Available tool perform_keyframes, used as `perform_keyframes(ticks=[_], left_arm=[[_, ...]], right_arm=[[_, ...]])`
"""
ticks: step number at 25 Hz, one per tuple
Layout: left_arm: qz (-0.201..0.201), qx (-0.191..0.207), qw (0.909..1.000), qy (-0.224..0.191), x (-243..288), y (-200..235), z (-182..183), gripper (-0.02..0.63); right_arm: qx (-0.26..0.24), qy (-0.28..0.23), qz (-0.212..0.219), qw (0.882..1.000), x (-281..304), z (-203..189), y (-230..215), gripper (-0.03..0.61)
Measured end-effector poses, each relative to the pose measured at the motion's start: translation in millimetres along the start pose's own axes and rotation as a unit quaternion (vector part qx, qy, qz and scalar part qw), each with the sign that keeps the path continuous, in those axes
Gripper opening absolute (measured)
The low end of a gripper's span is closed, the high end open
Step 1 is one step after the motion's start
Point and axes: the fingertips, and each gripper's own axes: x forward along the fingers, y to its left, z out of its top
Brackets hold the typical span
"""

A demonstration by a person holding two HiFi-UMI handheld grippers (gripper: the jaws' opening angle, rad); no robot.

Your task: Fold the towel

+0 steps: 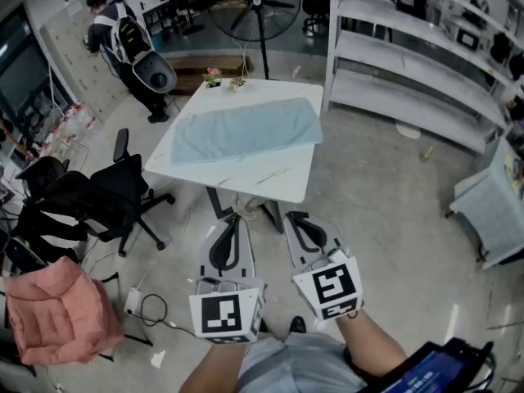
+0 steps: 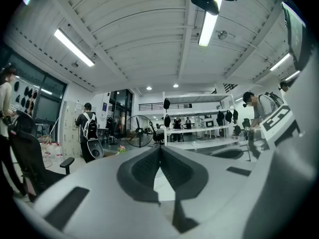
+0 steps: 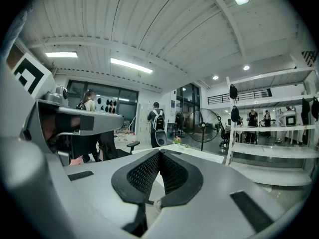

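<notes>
On the white table point(image 1: 246, 182) lies the towel point(image 1: 246, 131), pale blue and spread out flat in a single layer. Its long side runs across the table and sits slightly askew to the edges. It covers the middle and far part of the top, which leaves a bare strip along the table's near edge.

It looks like thin, soft cloth, so it is probably light and limp, with no stiffness to hold a shape. Lifted, it would likely sag between whatever points hold it, and it may slide on the smooth top. Nothing about it seems fragile. The best places to hold it seem to be the two corners nearest the bare strip, one for each tool. The edge between them could then be carried over to the far edge in one even fold.

At the table's far edge stand a small pot of flowers point(image 1: 214, 77) and a second little plant. Beyond that edge is a standing fan point(image 1: 260, 6). White shelves point(image 1: 409, 64) run along the table's right side, and a black office chair point(image 1: 106, 195) stands off its left side. A person with a backpack point(image 1: 115, 35) is past the far left corner.

The left gripper point(image 1: 236, 219) and the right gripper point(image 1: 292, 218) are held side by side short of the table's near edge, well apart from the towel. Both point about level. Each has its jaws pressed together with nothing between them, so they would have to open before taking a corner.
</notes>
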Motion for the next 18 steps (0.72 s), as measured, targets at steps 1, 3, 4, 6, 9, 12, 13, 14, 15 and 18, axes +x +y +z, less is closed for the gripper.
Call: perform_keyframes(ticks=[1,3,4,6,9,12,13,14,15,18], left_arm=[[-0.001,0.001,1.0000,0.000,0,-1,-1,0.006],[-0.001,0.002,1.0000,0.002,0,-4,-2,0.006],[-0.001,0.002,1.0000,0.004,0,-5,-3,0.006],[-0.001,0.002,1.0000,0.006,0,-6,-5,0.006],[0.002,0.006,0.9999,0.008,1,-9,-7,0.006],[0.007,0.005,0.9998,0.016,1,-8,-14,0.006],[0.009,0.004,0.9998,0.019,2,-6,-17,0.006],[0.012,0.004,0.9997,0.021,4,-4,-20,0.006],[0.015,0.004,0.9996,0.023,6,0,-23,0.006],[0.022,0.004,0.9994,0.027,15,12,-32,0.006]], right_arm=[[0.002,-0.001,0.000,1.000,-1,0,0,0.015],[0.003,-0.001,0.000,1.000,-2,0,-1,0.015],[0.002,-0.001,0.000,1.000,-2,-1,-1,0.015],[0.007,-0.004,0.001,1.000,-3,-1,-2,0.015],[0.021,-0.017,0.003,1.000,-4,0,-7,0.018],[0.024,-0.017,0.006,1.000,-2,-3,-11,0.032],[0.023,-0.015,0.007,1.000,1,-5,-11,0.032],[0.023,-0.012,0.009,1.000,4,-7,-12,0.032],[0.023,-0.010,0.011,1.000,8,-9,-12,0.031],[0.024,-0.002,0.016,1.000,24,-17,-12,0.029]])
